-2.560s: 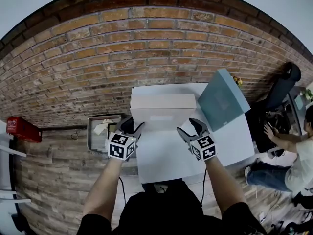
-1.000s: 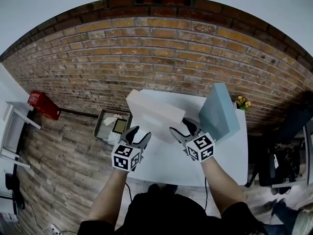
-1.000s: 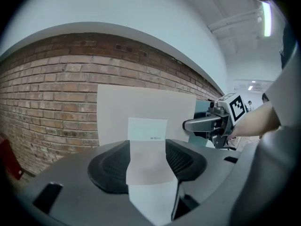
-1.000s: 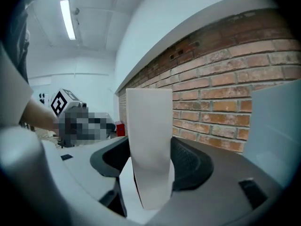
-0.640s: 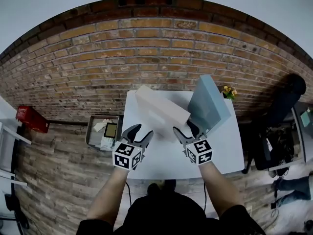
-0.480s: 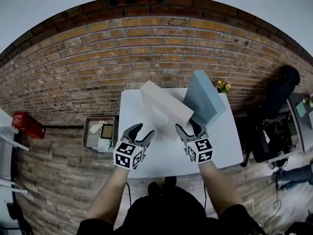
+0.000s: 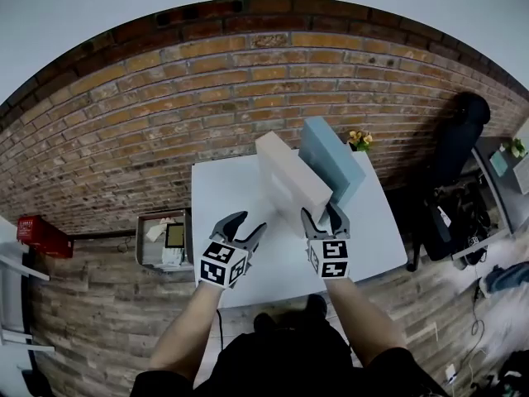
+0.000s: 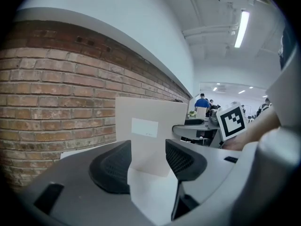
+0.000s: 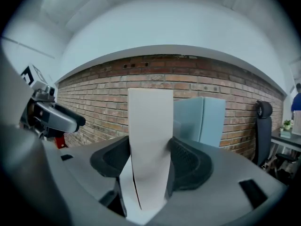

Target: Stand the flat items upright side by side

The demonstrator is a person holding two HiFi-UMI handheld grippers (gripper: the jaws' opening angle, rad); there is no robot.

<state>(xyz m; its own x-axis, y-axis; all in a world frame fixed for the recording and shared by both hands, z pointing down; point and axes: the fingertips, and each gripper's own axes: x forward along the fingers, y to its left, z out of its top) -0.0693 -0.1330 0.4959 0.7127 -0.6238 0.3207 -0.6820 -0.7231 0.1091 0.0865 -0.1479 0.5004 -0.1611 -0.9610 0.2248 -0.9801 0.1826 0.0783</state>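
Cream box [image 7: 289, 180] stood upright on edge at mid-surface [image 7: 227, 197], just left of the teal box [image 7: 332, 160]; judged stiff, light, smooth-sided and liable to topple; right gripper [image 7: 324, 216] clasped its near end, a sound hold; left gripper [image 7: 245, 228] was half-spread and empty.

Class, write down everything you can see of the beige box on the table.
The beige box is flat, plain and matte, like cardboard, with a small pale label on one broad face. It stands upright on edge on the white table, beside the teal box. The right gripper clamps its near end.
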